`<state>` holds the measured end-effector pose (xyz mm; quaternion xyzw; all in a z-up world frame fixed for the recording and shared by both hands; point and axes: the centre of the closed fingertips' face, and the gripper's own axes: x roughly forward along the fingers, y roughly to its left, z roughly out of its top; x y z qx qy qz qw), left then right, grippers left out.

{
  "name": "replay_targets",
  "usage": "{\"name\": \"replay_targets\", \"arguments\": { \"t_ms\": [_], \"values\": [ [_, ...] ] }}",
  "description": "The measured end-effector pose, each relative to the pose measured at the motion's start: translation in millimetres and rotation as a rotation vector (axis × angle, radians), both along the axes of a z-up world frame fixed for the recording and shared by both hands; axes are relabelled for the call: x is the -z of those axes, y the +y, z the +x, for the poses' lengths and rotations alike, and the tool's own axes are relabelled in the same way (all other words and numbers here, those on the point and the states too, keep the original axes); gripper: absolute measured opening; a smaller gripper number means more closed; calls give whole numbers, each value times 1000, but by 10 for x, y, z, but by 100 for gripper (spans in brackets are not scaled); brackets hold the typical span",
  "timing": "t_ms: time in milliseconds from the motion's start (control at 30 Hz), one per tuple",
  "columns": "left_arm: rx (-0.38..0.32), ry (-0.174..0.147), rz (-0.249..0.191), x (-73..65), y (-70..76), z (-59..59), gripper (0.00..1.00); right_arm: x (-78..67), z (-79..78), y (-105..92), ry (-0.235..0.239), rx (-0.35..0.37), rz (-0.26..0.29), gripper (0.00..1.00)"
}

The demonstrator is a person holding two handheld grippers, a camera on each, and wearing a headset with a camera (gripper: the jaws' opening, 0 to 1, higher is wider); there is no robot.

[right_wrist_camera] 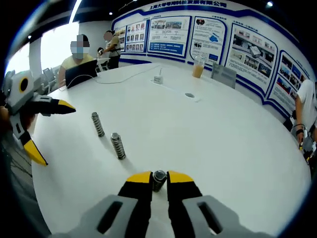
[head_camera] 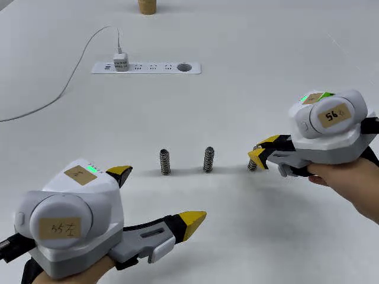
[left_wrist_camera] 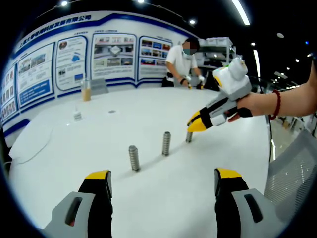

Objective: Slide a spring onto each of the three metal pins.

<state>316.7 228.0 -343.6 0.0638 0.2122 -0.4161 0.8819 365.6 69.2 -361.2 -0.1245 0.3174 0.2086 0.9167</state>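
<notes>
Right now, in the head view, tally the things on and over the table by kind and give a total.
springs: 3
grippers: 2
power strip: 1
charger: 1
cup: 1
total: 8

Three springs stand in a row on the near side of the power strip (head_camera: pixel 154 68): first spring (head_camera: pixel 164 161), second spring (head_camera: pixel 208 159) and third spring (head_camera: pixel 253 165), this last half covered by jaws. The pins inside are too hidden to count, probably three. Two grippers sit nearer still, left gripper (head_camera: pixel 159 194) and right gripper (head_camera: pixel 258 151). One charger (head_camera: pixel 121 61) is plugged into the strip, one cable (head_camera: pixel 71 77) leads off it, and one cup (head_camera: pixel 147 6) stands beyond it.
</notes>
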Motion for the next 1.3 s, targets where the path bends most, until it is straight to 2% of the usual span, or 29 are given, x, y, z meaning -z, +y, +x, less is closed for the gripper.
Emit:
{"name": "replay_targets", "arguments": {
  "t_ms": [133,200,367,467,567,667,767,833,1200,1300],
  "values": [
    [-2,-1,0,-2,3,6,87,12,-10,1,9,9,9,14],
    [-3,-2,3,1,10,10,87,11,-19,2,11,13,10,18],
    [-10,1,20,10,46,33,86,-87,-59,5,-12,32,37,24],
    [-25,9,5,-25,74,66,86,-167,-114,8,-22,48,67,30],
    [-36,1,3,-70,107,94,85,-252,-177,15,-24,70,127,35],
    [-48,6,-11,-110,134,116,85,-282,-246,-12,-17,85,139,43],
    [-52,24,11,-112,169,115,85,-323,-322,-10,-15,89,164,46],
    [-50,24,24,-127,193,112,86,-333,-392,-6,2,94,185,49],
    [-51,32,32,-179,263,57,87,-395,-690,52,17,69,198,62],
    [-52,36,14,-199,271,46,89,-408,-740,85,19,53,197,65]
  ]
}}
